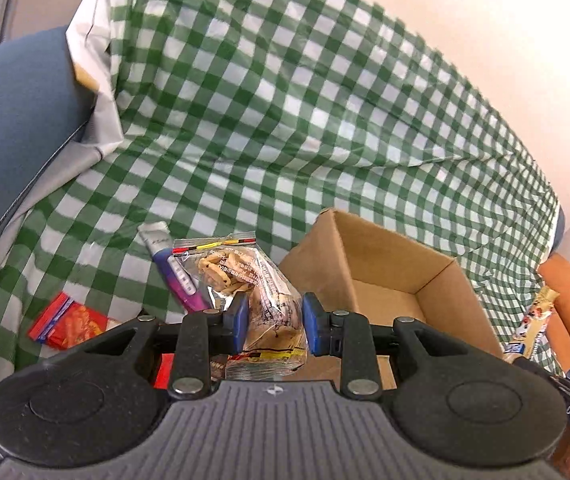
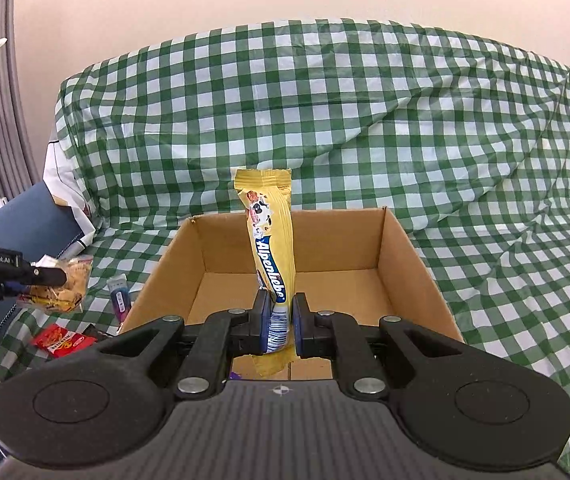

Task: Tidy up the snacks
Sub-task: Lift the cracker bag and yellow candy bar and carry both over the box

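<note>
Left gripper (image 1: 272, 322): clamped on a clear bag of biscuits (image 1: 253, 280), blue pads pressing its sides; the bag stands up between the fingers, its red-and-yellow seal on top.
Right gripper (image 2: 281, 322): closed tight on a yellow Alpenliebe candy stick (image 2: 271, 240), gripped near its barcode end; the stick rises upright in front of the box opening.
Cardboard box (image 2: 409, 256): open-topped, just ahead of both grippers, its inside bare where visible.
Purple wrapper (image 1: 177, 272): lies on the cloth just left of the box, behind the biscuit bag.
Red packet (image 1: 67, 322): flat on the cloth, further left; the print is possibly noodles, too blurred to read.
Checked cloth (image 2: 365, 120): green and white, covering the surface and rising behind the box.
Blue cushion (image 1: 13, 120): at the far left edge.
</note>
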